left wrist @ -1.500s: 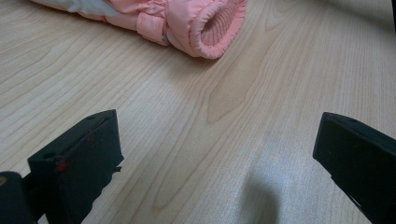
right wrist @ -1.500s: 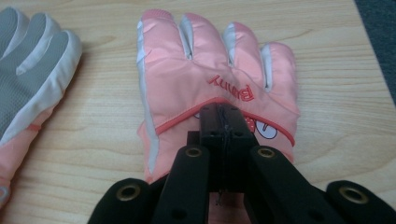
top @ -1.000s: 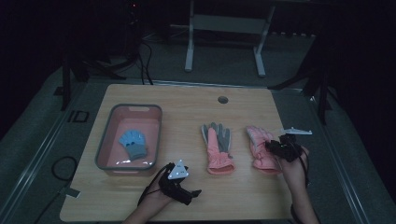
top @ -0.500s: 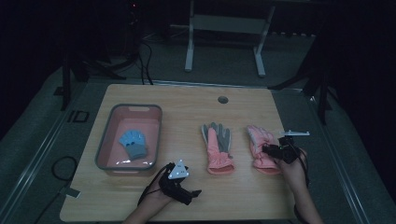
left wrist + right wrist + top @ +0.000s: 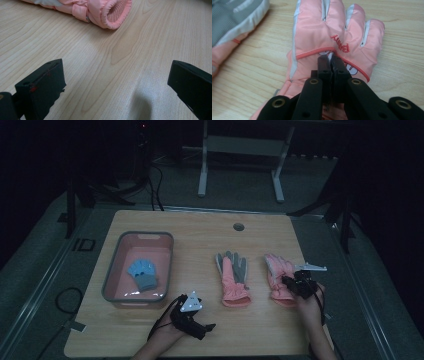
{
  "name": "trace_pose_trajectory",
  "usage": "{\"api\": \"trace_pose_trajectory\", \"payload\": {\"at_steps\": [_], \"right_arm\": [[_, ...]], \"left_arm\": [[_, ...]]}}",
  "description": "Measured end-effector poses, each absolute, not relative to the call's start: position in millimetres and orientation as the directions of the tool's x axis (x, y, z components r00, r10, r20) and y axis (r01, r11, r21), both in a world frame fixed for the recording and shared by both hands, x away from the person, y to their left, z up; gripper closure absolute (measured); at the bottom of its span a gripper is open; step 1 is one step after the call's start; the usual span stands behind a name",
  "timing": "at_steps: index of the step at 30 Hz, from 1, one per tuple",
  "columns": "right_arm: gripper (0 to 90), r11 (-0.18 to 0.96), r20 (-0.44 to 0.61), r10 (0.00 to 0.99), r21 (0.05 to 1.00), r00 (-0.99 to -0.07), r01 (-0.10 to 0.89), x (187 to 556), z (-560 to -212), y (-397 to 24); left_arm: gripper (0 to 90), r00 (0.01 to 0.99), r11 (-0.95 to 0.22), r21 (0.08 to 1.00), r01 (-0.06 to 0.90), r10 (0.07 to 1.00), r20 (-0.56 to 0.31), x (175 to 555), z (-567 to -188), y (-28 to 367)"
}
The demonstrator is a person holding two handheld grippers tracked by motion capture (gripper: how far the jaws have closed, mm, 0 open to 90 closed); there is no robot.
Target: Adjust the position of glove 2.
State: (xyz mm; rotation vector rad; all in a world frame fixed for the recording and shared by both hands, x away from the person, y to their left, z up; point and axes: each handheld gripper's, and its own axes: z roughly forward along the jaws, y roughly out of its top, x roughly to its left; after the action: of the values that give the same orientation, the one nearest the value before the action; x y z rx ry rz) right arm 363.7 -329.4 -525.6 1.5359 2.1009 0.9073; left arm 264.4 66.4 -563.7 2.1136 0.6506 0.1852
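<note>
Two pink gloves lie on the wooden table. The right-hand glove (image 5: 278, 275) (image 5: 332, 27) lies back up, fingers pointing away. My right gripper (image 5: 290, 284) (image 5: 331, 60) rests on the back of its hand. Its jaws have just been closing and now stand together, pinching the glove's fabric near the red lettering. The middle glove (image 5: 233, 277) (image 5: 227, 22) lies grey palm up, its cuff (image 5: 105, 10) towards me. My left gripper (image 5: 207, 327) (image 5: 115, 72) sits low over bare table in front of that cuff, open, with nothing between its jaws.
A grey-rimmed pink basin (image 5: 112, 270) stands at the table's left with a small blue glove (image 5: 142, 272) inside. A round cable hole (image 5: 238, 226) sits near the far edge. Beyond the table are a white stand's legs (image 5: 202, 170) and dark floor.
My right gripper has sunk a little onto the right-hand glove and its jaws have closed. The left gripper and the other things have not moved.
</note>
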Motion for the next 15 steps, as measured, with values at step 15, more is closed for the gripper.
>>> {"api": "trace_pose_trajectory", "payload": {"at_steps": [15], "right_arm": [[89.3,0.157,0.073,0.939,0.780,-0.337,0.605,350,-435,-287]], "left_arm": [[1.3,0.849,-0.457,0.804,0.381,0.516,-0.109,264,-564,67]]}}
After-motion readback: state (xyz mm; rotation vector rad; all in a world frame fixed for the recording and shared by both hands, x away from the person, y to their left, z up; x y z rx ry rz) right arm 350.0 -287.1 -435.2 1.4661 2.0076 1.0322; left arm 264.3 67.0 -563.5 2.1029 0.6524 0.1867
